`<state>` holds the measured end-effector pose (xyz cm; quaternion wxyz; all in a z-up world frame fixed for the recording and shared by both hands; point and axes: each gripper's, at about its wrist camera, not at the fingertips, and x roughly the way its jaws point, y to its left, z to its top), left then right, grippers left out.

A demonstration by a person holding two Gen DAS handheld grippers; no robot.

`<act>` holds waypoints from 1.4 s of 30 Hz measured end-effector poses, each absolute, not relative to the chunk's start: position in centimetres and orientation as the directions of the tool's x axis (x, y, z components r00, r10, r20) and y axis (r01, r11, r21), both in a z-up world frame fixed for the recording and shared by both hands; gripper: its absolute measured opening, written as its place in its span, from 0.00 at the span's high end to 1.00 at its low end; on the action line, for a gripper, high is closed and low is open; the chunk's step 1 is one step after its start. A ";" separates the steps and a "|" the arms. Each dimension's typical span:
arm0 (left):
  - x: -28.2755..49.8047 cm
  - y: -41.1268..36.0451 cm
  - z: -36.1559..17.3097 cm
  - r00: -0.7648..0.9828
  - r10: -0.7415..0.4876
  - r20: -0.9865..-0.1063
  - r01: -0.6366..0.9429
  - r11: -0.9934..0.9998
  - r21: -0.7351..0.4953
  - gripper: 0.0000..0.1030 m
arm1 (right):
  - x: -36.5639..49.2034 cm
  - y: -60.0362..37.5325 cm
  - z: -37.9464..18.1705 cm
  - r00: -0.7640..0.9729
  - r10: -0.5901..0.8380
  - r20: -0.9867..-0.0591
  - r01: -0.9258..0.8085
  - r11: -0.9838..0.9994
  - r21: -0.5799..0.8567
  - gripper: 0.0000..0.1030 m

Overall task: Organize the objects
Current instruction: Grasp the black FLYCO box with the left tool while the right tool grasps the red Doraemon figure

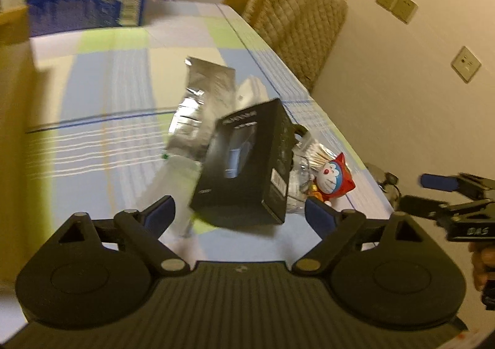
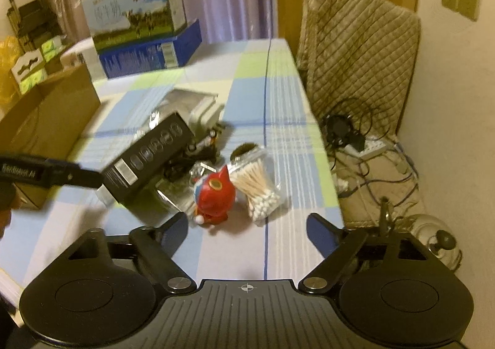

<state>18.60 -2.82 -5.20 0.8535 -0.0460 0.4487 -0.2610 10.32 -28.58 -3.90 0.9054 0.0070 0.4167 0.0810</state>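
Note:
A black carton [image 1: 244, 163] lies tilted on a pile in the middle of the checked tablecloth [image 1: 108, 86]. My left gripper [image 1: 241, 209] is open, and the carton's near end sits between its fingertips without touching the pads. Beside the carton stand a red cat figurine [image 2: 215, 194] and a clear bag of cotton swabs [image 2: 260, 188]. Silver foil packets [image 1: 201, 101] lie behind. My right gripper [image 2: 247, 222] is open with nothing in it, just short of the figurine. The black carton [image 2: 148, 160] has a finger [image 2: 83, 177] of my left gripper beside it.
A cardboard box [image 2: 52, 114] stands at the left. At the back a milk carton [image 2: 133, 8] rests on a blue box [image 2: 148, 52]. A quilt-covered chair [image 2: 362, 55], cables [image 2: 365, 148] and a kettle [image 2: 439, 240] lie past the table's right edge.

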 end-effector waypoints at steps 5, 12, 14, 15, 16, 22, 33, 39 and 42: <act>20.9 -4.2 -7.1 0.402 -0.509 -0.761 0.448 0.834 -0.322 0.32 | 11.8 -28.9 -5.9 0.612 0.154 -0.776 -0.148 0.986 0.079 0.28; 22.7 -5.0 -8.3 0.370 -0.521 -0.769 0.474 0.818 -0.326 0.27 | 13.1 -28.7 -7.0 0.599 0.149 -0.787 -0.164 0.985 0.061 0.28; 22.9 -5.2 -8.4 0.370 -0.519 -0.771 0.485 0.815 -0.316 0.26 | 13.5 -28.7 -7.2 0.596 0.146 -0.790 -0.173 0.984 0.051 0.28; 23.0 -5.4 -8.3 0.372 -0.514 -0.773 0.491 0.816 -0.306 0.26 | 13.6 -28.8 -7.2 0.595 0.145 -0.791 -0.176 0.983 0.048 0.28; 23.0 -5.7 -8.3 0.374 -0.507 -0.777 0.496 0.817 -0.294 0.25 | 13.8 -28.8 -7.3 0.595 0.149 -0.790 -0.179 0.983 0.050 0.28; 23.5 -6.2 -8.4 0.369 -0.506 -0.780 0.507 0.812 -0.287 0.26 | 14.7 -28.9 -7.5 0.593 0.162 -0.789 -0.218 0.975 0.036 0.28; 20.8 -5.7 -7.3 0.389 -0.484 -0.784 0.546 0.807 -0.227 0.31 | 15.1 -27.2 -7.0 0.581 0.292 -0.760 -0.343 0.934 0.097 0.28; 22.7 -5.2 -7.8 0.375 -0.504 -0.778 0.534 0.804 -0.263 0.18 | 15.9 -26.5 -7.9 0.576 0.310 -0.756 -0.335 0.934 0.128 0.37; 23.4 -5.5 -8.4 0.349 -0.499 -0.793 0.543 0.798 -0.263 0.17 | 16.2 -26.5 -8.4 0.572 0.323 -0.754 -0.333 0.932 0.147 0.45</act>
